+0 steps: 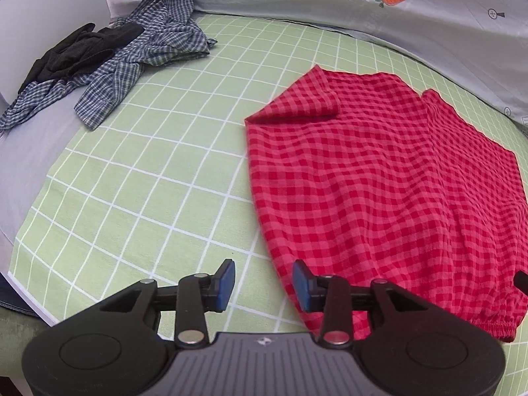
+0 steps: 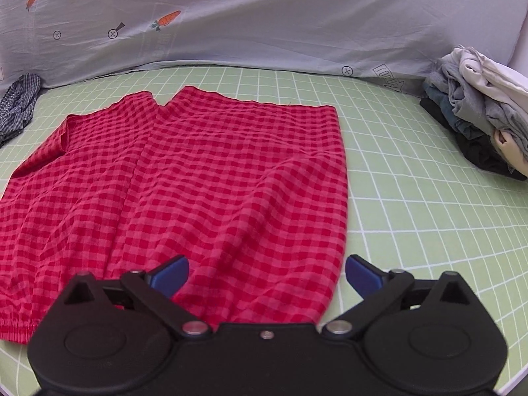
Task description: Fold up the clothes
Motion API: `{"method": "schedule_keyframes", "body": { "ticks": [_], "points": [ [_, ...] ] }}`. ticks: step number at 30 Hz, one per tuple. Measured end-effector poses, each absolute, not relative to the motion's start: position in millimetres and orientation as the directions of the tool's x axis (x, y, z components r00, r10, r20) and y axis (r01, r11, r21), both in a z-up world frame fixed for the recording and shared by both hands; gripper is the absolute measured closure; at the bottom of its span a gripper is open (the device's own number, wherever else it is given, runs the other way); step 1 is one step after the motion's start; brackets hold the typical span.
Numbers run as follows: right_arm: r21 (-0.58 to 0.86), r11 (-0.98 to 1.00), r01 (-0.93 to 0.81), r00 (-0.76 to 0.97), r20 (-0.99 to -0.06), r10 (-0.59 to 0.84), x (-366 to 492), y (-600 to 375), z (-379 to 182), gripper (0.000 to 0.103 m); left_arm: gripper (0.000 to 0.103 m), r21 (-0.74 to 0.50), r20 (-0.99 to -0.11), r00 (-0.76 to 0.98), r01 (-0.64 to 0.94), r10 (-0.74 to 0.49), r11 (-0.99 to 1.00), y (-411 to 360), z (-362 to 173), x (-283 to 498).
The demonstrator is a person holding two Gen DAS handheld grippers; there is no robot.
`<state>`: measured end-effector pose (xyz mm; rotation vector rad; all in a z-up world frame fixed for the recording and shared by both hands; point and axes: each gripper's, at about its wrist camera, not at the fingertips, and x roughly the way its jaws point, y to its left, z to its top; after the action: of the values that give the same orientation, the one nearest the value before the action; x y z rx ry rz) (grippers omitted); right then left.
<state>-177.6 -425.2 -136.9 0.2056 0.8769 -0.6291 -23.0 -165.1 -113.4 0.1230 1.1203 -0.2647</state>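
Hovering both tools empty: left tool (image 1: 264, 285) part-open at red checked shorts' (image 1: 379, 178) left edge, right tool (image 2: 265, 275) wide over waistband; legs are running away across the bed (image 2: 412, 198).

One red checked garment (image 1: 379, 171); one blue plaid shirt (image 1: 138, 62); two claws.

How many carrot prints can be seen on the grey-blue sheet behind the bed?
2 in the right wrist view: one carrot near the middle of the grey-blue sheet, and a smaller carrot at far left. More may be hidden by folds or lie outside the frame.
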Motion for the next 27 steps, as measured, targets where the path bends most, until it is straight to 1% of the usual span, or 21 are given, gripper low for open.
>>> {"method": "schedule_keyframes", "body": {
  "ticks": [1,4,7,11,16,20,24,27],
  "points": [
    [-0.074,0.807,0.586,0.478,-0.772,-0.418,-170,-425,-138,0.000,0.056,-0.033,-0.901,0.410,0.264,-0.143,0.964,-164,-114,-18],
    [-0.071,0.809,0.583,0.476,-0.777,-0.411,-151,-426,-143,0.000,0.053,-0.023,-0.904,0.405,0.271,-0.136,0.962,-166,-117,-3],
    [-0.067,0.803,0.592,0.479,-0.773,-0.417,-132,-429,-146,0.000,0.046,0.012,-0.900,0.418,0.305,-0.123,0.952,-173,-120,10],
    [-0.072,0.785,0.616,0.467,-0.769,-0.436,-105,-437,-152,0.000,0.040,0.044,-0.889,0.438,0.365,-0.130,0.930,-186,-124,34],
    [-0.081,0.756,0.650,0.432,-0.779,-0.455,-73,-457,-165,0.000,0.038,0.091,-0.872,0.470,0.435,-0.140,0.896,-210,-130,69],
    [-0.102,0.746,0.658,0.383,-0.808,-0.448,-60,-464,-181,0.000,0.035,0.107,-0.869,0.464,0.513,-0.170,0.851,-235,-139,93],
    [-0.123,0.746,0.654,0.362,-0.816,-0.451,-59,-461,-186,0.000,0.035,0.201,-0.848,0.514,0.543,-0.133,0.815,-249,-152,101],
    [-0.122,0.749,0.651,0.366,-0.814,-0.451,-59,-461,-187,0.000,0.035,0.213,-0.838,0.530,0.540,-0.132,0.814,-248,-159,106]
  ]
}}
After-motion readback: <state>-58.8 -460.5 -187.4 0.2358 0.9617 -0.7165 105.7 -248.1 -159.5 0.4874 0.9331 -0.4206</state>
